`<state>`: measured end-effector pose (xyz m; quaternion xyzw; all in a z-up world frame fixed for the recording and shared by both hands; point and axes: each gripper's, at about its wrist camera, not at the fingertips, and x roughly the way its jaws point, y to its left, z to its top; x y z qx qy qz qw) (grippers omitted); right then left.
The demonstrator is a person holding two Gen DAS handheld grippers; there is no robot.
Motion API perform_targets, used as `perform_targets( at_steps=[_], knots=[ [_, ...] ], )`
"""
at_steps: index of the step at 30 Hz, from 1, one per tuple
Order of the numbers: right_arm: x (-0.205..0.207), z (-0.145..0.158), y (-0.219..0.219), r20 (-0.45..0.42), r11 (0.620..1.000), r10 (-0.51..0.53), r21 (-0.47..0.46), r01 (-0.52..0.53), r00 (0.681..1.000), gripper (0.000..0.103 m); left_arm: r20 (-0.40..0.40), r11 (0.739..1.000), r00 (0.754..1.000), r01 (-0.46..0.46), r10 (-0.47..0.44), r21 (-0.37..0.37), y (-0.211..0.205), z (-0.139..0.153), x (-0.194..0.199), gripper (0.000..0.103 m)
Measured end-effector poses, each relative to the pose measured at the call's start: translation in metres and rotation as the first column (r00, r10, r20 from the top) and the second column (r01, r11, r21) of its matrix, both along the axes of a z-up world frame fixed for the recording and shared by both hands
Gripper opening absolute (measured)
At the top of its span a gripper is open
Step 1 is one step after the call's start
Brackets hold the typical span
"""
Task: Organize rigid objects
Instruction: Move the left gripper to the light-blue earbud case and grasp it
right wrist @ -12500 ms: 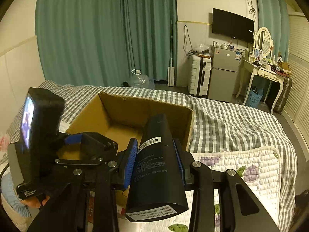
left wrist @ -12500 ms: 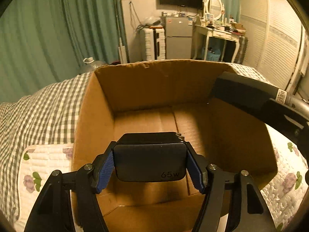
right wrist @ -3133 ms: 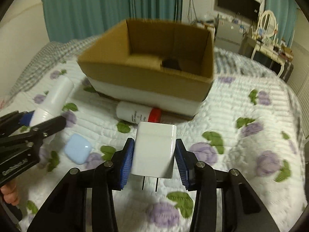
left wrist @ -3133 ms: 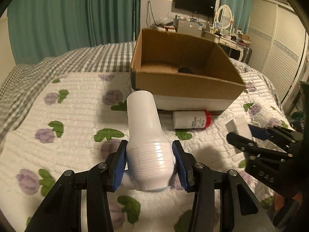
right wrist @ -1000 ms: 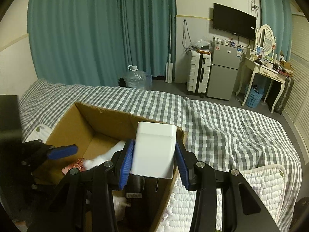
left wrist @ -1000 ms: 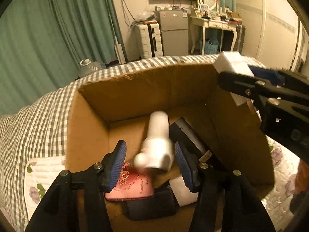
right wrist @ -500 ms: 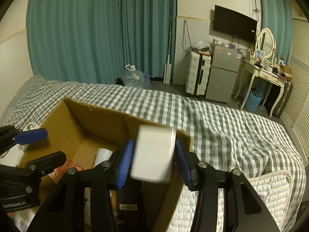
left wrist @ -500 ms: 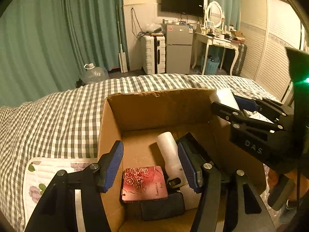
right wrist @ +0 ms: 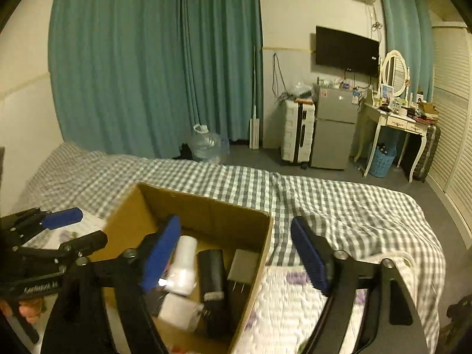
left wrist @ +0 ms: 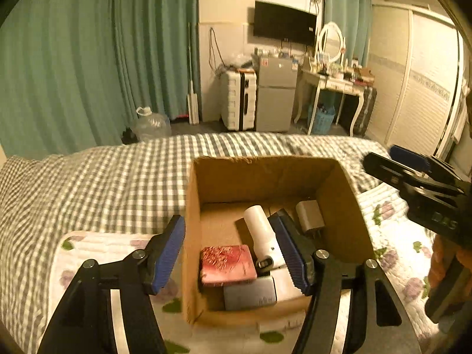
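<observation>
An open cardboard box (left wrist: 191, 236) (right wrist: 259, 253) sits on the bed. Inside lie a white cylindrical device (left wrist: 261, 231) (right wrist: 184, 264), a black device (right wrist: 212, 274), a white plug charger (left wrist: 309, 216) (right wrist: 243, 265), a pink patterned case (left wrist: 227, 261) and a grey block (left wrist: 250, 295). My left gripper (left wrist: 233, 249) is open and empty above the box's near side. My right gripper (right wrist: 236, 253) is open and empty above the box's right wall; it also shows at the right of the left wrist view (left wrist: 413, 174).
The bed has a grey checked cover (left wrist: 103, 183) and a white flowered quilt (right wrist: 295, 309). Beyond the bed are teal curtains, a water jug (right wrist: 206, 144), a white suitcase (right wrist: 296, 129), a small fridge (right wrist: 334, 126) and a dressing table (right wrist: 395, 121).
My right gripper has opened and let the white plug charger drop into the box. Both grippers have risen and pulled back from the box. The left stayed open.
</observation>
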<state>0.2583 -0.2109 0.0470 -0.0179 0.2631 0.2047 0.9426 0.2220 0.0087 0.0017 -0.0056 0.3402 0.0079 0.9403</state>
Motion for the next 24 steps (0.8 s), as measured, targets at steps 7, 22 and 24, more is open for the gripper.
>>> perform_targets(
  at_steps=[7,22,24],
  knots=[
    [-0.079,-0.016,-0.02,-0.015,0.999,-0.017,0.029,0.018,1.0,0.099,0.066,0.999,0.997,-0.029,0.027,0.034,0.015,0.01,-0.067,0.07],
    [-0.125,-0.11,-0.008,-0.221,0.997,-0.051,-0.069,0.036,0.974,0.1,-0.188,0.997,0.981,-0.061,0.05,-0.054,0.009,-0.131,-0.135,0.071],
    [-0.123,-0.113,-0.007,-0.226,0.997,-0.047,-0.066,0.033,0.973,0.1,-0.247,0.997,0.968,-0.053,0.039,-0.048,0.003,-0.149,-0.136,0.071]
  ],
)
